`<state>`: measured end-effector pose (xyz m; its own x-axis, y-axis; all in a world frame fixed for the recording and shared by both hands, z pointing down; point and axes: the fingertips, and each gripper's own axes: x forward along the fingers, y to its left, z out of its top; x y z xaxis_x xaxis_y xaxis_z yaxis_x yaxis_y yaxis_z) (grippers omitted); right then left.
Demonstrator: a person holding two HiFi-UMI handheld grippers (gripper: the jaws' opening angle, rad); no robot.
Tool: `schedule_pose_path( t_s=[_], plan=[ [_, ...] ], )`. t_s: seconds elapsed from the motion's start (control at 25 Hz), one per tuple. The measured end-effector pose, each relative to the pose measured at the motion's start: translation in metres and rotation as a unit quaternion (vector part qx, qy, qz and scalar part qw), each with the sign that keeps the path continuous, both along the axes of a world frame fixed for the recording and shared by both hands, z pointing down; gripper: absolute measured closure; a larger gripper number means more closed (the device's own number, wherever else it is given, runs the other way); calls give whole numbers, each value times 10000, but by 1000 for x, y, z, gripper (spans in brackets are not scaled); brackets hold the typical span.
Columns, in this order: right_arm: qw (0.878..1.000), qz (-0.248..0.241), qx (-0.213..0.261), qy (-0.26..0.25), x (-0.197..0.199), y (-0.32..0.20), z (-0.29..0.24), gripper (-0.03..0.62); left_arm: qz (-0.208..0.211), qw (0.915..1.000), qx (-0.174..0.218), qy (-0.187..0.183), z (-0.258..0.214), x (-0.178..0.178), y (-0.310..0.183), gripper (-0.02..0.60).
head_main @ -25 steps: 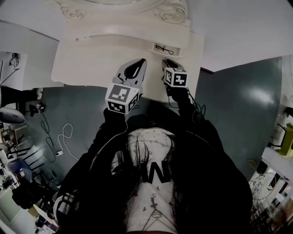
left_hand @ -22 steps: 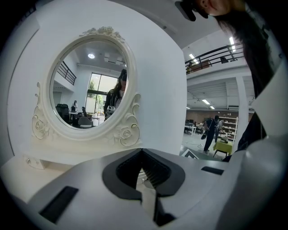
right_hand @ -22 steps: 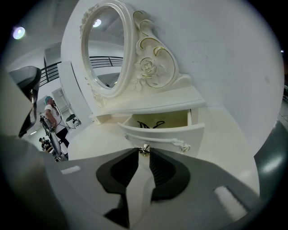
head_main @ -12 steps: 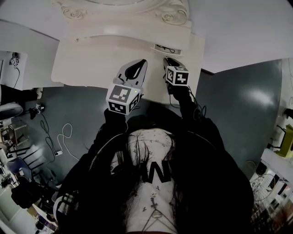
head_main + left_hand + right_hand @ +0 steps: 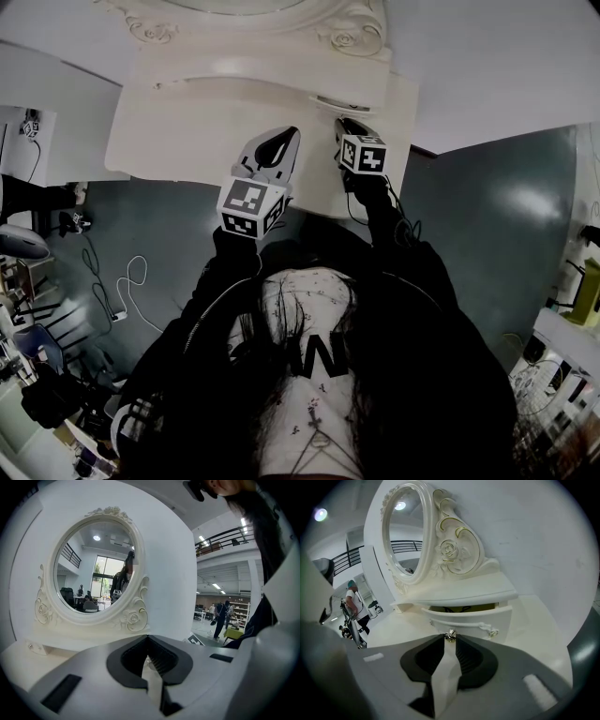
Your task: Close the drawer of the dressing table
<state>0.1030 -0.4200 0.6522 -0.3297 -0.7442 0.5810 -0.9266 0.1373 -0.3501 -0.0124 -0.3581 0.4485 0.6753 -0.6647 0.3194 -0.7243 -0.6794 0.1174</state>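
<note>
Drawer front (image 5: 473, 617) and knob (image 5: 450, 633) tight against right gripper (image 5: 449, 640), mirror frame (image 5: 457, 550) overhanging above, bare tabletop (image 5: 401, 625) open leftward

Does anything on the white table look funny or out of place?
Yes. The little drawer under the mirror sticks out a bit, leaving a gap along its top. The right gripper is shut on its knob.

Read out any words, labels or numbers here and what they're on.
"W": pale letter on the person's dark top, head view; maybe an upside-down M.
Cubes on left gripper and right gripper: square patterns, no letters.
Dressing table, drawer knob: no text.
</note>
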Motion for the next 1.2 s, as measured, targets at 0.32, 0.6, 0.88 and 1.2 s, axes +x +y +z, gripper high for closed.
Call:
schedule_pose_path(
  t_s=[0.32, 0.6, 0.88, 1.2],
  plan=[
    [10000, 37, 21, 37, 3, -7, 1, 510, -50, 10000, -12, 0, -1, -4, 1, 581],
    [10000, 79, 27, 16, 8, -15, 3, 510, -71, 10000, 7, -16, -1, -4, 4, 581],
    [9999, 106, 32, -14, 9, -20, 5, 510, -181, 9998, 14, -36, -2, -15, 8, 581],
    [9998, 158, -14, 93, 14, -25, 3, 508, -225, 9997, 33, -43, -2, -20, 14, 581]
  ],
)
